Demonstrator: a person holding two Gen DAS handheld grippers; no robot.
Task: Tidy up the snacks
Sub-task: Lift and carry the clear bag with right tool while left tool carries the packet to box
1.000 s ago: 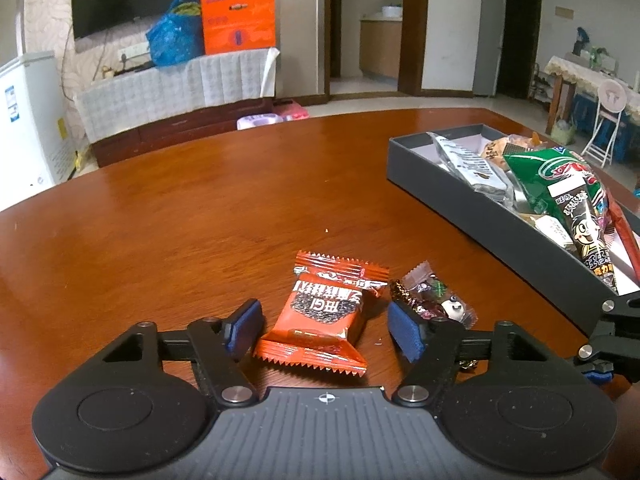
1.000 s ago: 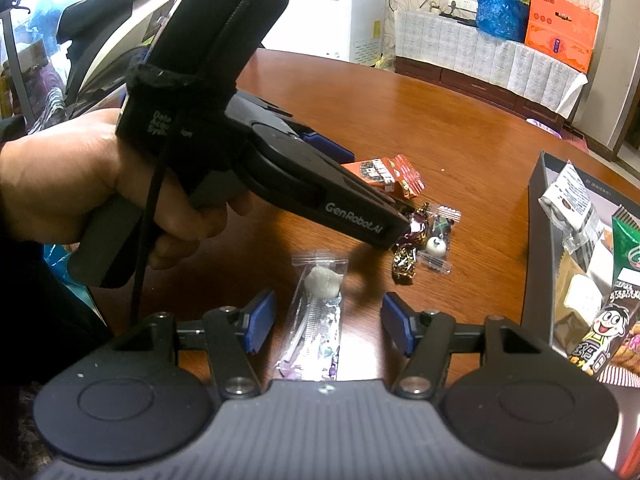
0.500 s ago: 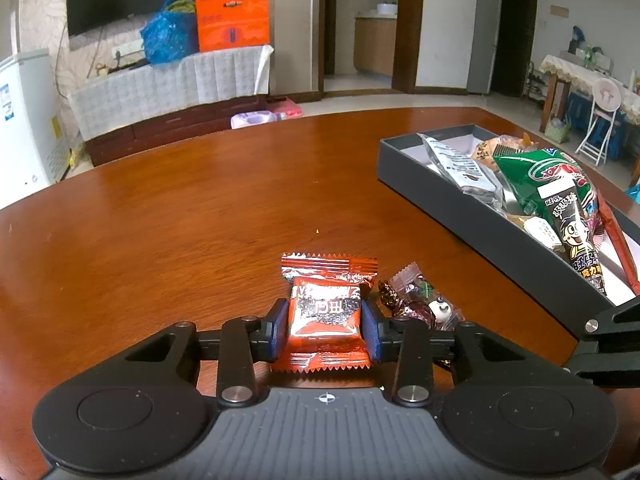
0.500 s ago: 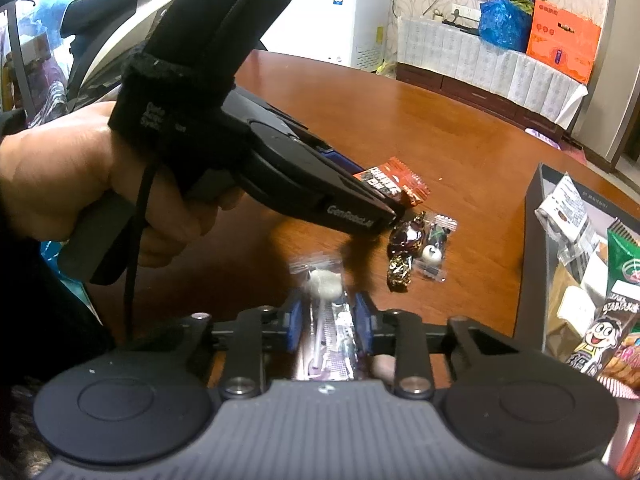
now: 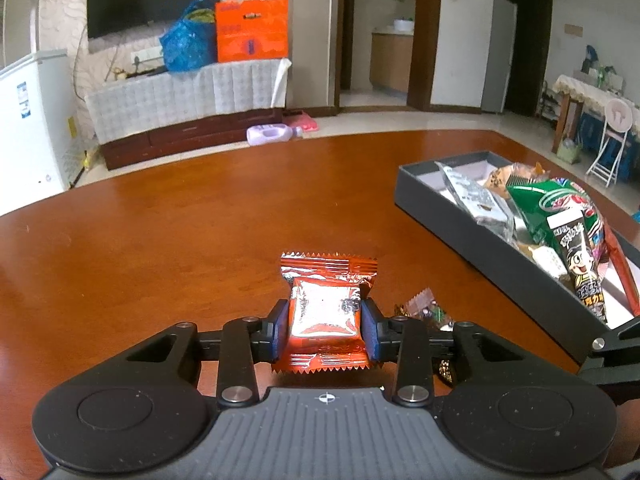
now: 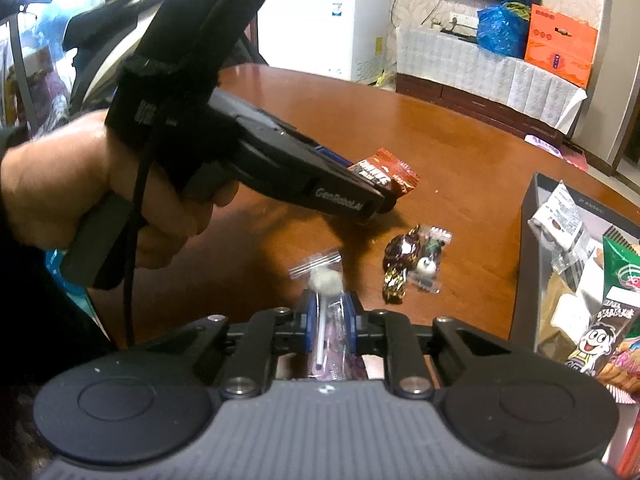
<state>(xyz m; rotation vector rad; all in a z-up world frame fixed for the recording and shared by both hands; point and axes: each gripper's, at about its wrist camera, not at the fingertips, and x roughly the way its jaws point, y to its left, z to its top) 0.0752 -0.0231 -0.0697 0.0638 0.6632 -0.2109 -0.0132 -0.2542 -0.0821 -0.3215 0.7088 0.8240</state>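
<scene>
My left gripper (image 5: pixel 325 330) is shut on an orange-red snack packet (image 5: pixel 325 316), lifted slightly off the brown table (image 5: pixel 160 240); the right wrist view shows that packet (image 6: pixel 384 174) at the tip of the hand-held left gripper (image 6: pixel 376 200). My right gripper (image 6: pixel 330 322) is shut on a clear lollipop packet (image 6: pixel 326 320) with a white head sticking out ahead of the pads. A dark grey snack box (image 5: pixel 480 240) filled with several packets sits to the right. A dark wrapped candy (image 6: pixel 400 264) and a small clear candy packet (image 6: pixel 430 260) lie on the table between the grippers.
A person's hand (image 6: pixel 60 184) holds the left gripper's handle. The box wall (image 6: pixel 528 272) stands close on the right of the right gripper. Beyond the table are a white freezer (image 5: pixel 32 128), a covered cabinet (image 5: pixel 184 96) and a doorway.
Both grippers closed from open: the left onto the orange-red packet, the right onto the lollipop packet. The orange-red packet now sits raised and tilted between the left pads.
</scene>
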